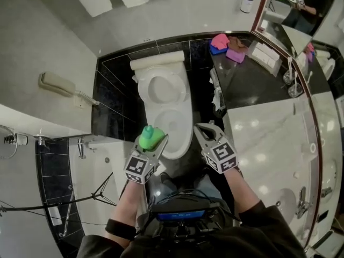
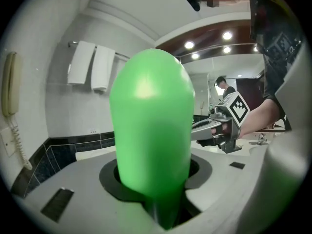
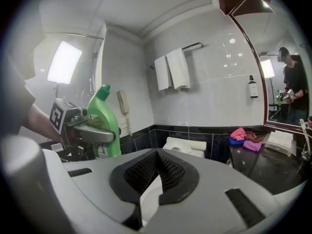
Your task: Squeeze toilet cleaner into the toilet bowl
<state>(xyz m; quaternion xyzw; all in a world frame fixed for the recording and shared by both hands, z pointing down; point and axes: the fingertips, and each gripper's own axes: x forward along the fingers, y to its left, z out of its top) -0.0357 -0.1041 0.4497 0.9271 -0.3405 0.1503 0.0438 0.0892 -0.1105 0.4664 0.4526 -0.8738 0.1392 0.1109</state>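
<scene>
Two grippers hover side by side at the near end of the toilet bowl (image 1: 177, 123), and only one is loaded. The left gripper (image 1: 156, 142) has its jaws clamped round the body of the green toilet cleaner bottle (image 1: 151, 137), which stands roughly upright with its angled neck on top, above the bowl's near left rim. The right gripper (image 1: 208, 133) has its jaws pressed together on nothing and sits just right of the bowl, near the edge of the dark counter (image 1: 252, 82). The step in hand looks like the approach: the bottle is at the bowl, but nothing has been squeezed, since the nozzle points up rather than into the bowl. Whether the cap is on or off cannot be told from any view. The next move probably calls for carrying the bottle a little further over the opening and tipping it so the bent neck aims down under the rim, then tightening the left jaws to press cleaner out. If the cap proves closed, the empty right gripper would have to deal with it first, and the bottle would need steadying.
</scene>
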